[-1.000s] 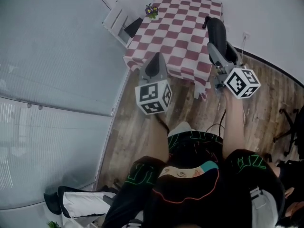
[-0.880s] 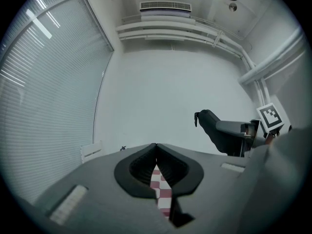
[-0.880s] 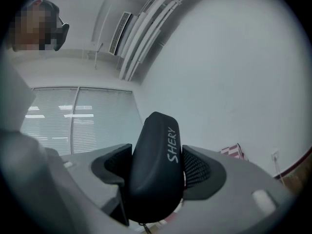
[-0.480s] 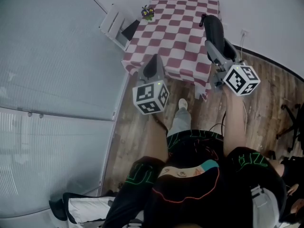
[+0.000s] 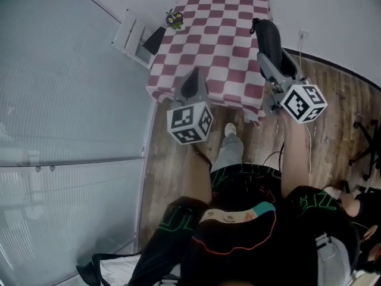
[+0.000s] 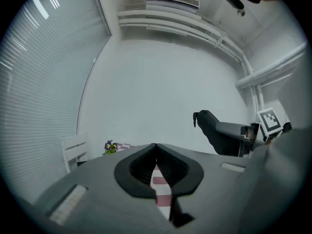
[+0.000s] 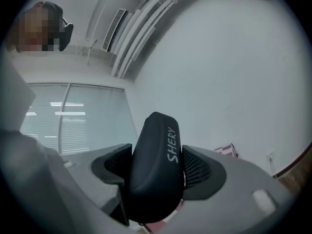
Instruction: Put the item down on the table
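My right gripper (image 5: pixel 271 64): fingers (image 7: pixel 202 167) clamped on both sides of the black case (image 5: pixel 268 37). The case sticks out past the tips, held over the right edge of the checkered table (image 5: pixel 220 34), not set down. My left gripper (image 6: pixel 156 155): fingers pressed together, nothing between. Flowers (image 5: pixel 174 19) at the table's far left corner.

Stepped forward toward the bench (image 5: pixel 220 34), swinging one shoe (image 5: pixel 230 128) ahead over the wooden floor (image 5: pixel 178 159); brought it slightly nearer and leftward in the head view.
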